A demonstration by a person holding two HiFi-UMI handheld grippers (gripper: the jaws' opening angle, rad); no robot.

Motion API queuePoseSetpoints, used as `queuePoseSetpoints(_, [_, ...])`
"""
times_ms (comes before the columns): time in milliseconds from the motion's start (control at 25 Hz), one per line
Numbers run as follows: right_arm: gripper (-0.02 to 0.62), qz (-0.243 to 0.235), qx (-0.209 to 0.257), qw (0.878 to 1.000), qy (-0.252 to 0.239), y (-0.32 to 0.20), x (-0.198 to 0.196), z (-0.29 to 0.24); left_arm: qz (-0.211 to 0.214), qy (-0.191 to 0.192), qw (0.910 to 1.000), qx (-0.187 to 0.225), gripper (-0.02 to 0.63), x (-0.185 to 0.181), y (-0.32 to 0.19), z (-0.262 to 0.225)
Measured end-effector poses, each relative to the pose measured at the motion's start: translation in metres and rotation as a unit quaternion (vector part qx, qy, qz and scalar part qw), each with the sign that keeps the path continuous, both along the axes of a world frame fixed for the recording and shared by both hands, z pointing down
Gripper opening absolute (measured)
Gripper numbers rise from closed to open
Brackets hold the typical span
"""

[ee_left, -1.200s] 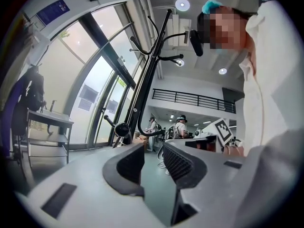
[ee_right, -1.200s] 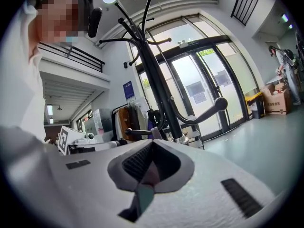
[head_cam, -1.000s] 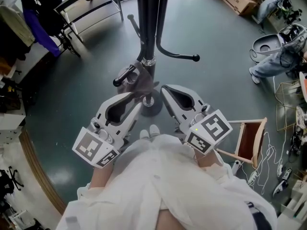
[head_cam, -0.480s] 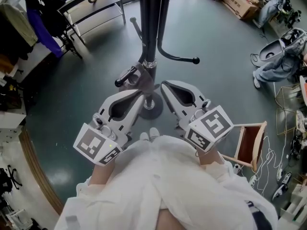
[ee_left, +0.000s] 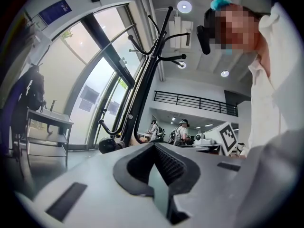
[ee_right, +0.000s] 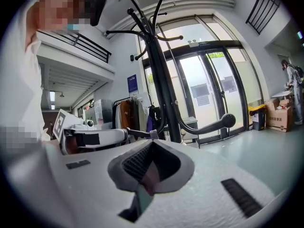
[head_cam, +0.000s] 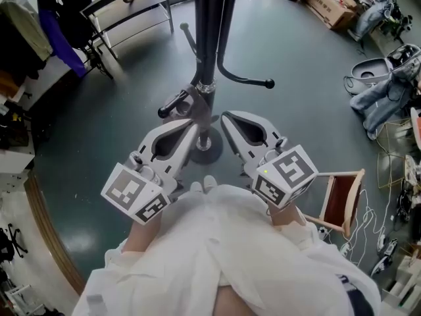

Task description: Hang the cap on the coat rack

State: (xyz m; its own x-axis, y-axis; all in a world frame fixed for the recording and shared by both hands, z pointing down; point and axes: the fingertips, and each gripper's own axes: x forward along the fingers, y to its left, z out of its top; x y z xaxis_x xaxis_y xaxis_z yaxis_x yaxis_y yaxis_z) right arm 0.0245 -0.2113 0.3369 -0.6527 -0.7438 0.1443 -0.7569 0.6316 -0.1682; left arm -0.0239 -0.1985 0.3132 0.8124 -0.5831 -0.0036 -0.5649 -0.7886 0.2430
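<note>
Just before the coat rack (head_cam: 212, 31), left gripper (head_cam: 189, 129) and right gripper (head_cam: 227, 120) sit closed and empty, wooden chair (head_cam: 339, 196) rightward.

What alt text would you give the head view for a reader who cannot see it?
Seen from above, a person in white holds the left tool and right tool, both shut, pointing at a black coat rack, where a grey cap hangs low.

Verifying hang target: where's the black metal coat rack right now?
Head view, top centre: the black metal coat rack stands straight ahead, its base between the left gripper and right gripper.
</note>
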Motion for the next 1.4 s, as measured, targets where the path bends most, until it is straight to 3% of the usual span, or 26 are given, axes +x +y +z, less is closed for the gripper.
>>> queuePoseSetpoints(480, [0.003,-0.032,-0.004,0.999,0.022,0.002,-0.007,0.005,0.006,-0.017,0.9997,-0.018,0.015,0.001,0.000,0.011])
queuePoseSetpoints(1400, [0.002,-0.107,0.005,0.984,0.143,0.006,-0.001,0.016,0.026,-0.035,0.9982,-0.041,0.015,0.014,-0.002,0.026])
